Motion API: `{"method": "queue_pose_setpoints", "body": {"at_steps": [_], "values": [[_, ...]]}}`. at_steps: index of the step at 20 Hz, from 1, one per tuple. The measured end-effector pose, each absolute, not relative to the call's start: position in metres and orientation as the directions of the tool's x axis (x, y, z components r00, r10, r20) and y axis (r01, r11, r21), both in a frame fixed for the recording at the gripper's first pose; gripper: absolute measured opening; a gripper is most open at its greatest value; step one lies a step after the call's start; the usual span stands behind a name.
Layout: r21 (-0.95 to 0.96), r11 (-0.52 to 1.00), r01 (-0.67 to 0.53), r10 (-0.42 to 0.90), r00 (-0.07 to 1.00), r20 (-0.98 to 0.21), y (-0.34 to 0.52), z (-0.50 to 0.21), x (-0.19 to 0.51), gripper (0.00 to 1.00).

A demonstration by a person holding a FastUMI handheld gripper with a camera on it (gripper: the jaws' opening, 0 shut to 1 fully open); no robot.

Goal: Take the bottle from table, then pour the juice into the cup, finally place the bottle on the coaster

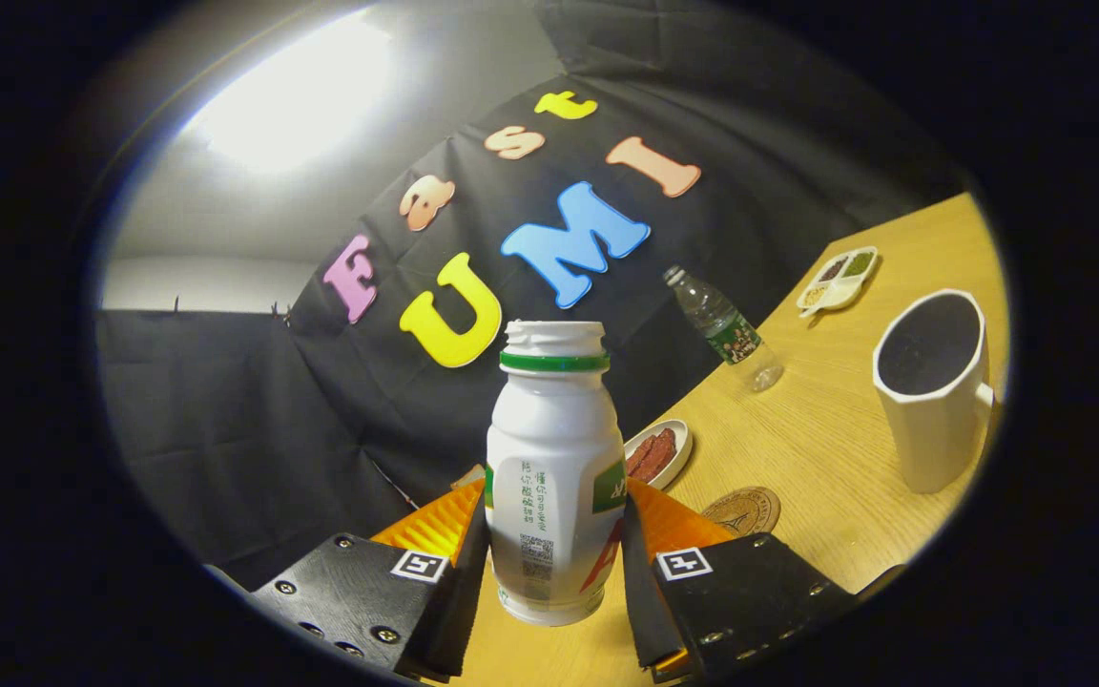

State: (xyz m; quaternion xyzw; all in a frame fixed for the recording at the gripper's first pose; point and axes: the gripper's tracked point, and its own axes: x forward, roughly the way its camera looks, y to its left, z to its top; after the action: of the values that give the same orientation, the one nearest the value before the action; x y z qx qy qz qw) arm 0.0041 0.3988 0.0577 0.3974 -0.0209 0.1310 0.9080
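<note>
1. The white plastic bottle [553, 477], cap off and green-ringed at the neck, sits clamped between the fingers of the tool [554, 534].
2. The view tilts; the wooden tabletop [826, 448] slopes.
3. A round coaster [742, 510] lies just right.
4. A faceted white cup [936, 391] stands farther right.

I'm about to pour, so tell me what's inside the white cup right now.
The white cup beyond the fingers shows a dark interior; whether liquid is in it cannot be told, and its bottom is hidden in shadow. The gripper is shut on the white bottle.
</note>
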Motion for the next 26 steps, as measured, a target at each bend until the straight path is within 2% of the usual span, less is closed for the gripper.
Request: {"method": "queue_pose_setpoints", "body": {"at_steps": [9, 20, 26], "values": [[0.873, 0.463, -0.154, 0.109, 0.987, 0.117, 0.353, 0.046, 0.008, 0.64], [0.963, 0.193, -0.186, 0.031, 0.983, 0.183, 0.328, 0.057, 0.000, 0.64], [0.974, 0.093, -0.205, 0.015, 0.979, 0.204, 0.327, 0.067, 0.008, 0.64]]}}
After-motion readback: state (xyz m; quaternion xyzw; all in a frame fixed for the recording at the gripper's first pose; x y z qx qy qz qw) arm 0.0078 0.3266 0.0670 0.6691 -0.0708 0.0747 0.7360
